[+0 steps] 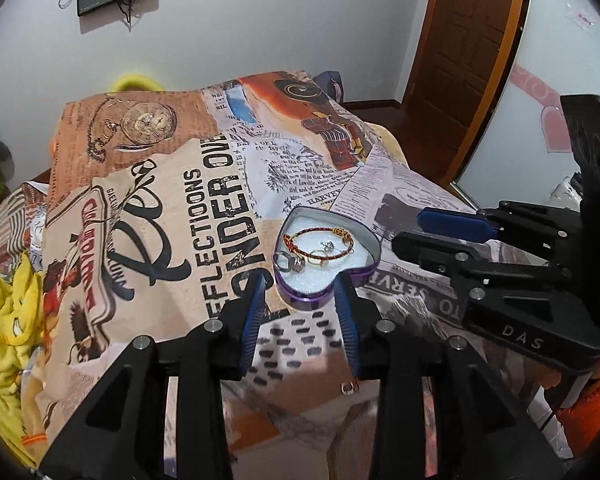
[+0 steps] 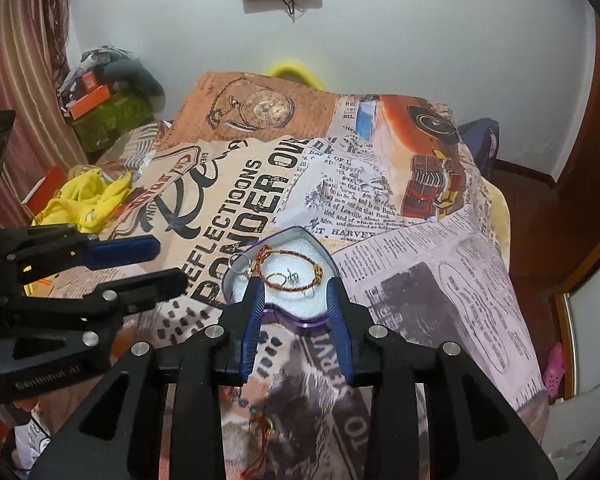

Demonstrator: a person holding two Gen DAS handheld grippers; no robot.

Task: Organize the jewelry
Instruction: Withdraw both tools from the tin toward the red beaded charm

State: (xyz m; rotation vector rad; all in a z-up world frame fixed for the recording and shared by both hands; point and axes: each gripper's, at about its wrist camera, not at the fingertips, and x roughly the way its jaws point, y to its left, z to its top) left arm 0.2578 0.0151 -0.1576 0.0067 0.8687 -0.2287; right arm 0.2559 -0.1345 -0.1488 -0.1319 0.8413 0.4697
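Left gripper (image 1: 300, 312): fingers apart, nothing between them, just short of the tin.
Right gripper (image 2: 296, 316): fingers apart and empty too.
Heart-shaped tin (image 1: 374, 249): open on the printed bedcover (image 1: 172, 200), white lining showing.
Inside: red-gold bracelet (image 1: 320, 236), silver ring (image 1: 286, 261), smaller pieces.

Left gripper (image 1: 300, 292) hangs over the printed cloth (image 1: 188, 216), jaws apart with nothing between them, just short of the heart tin (image 1: 364, 276). Tin's open, white lining, and inside sit a red-gold bracelet (image 1: 320, 245), a silver ring (image 1: 288, 261) and a thin gold ring (image 1: 318, 259). Right gripper (image 1: 412, 229) pokes in from the right, beside the tin, jaws a bit apart and empty. Small clasp (image 1: 350, 387) lies on the cloth, nearer the camera.
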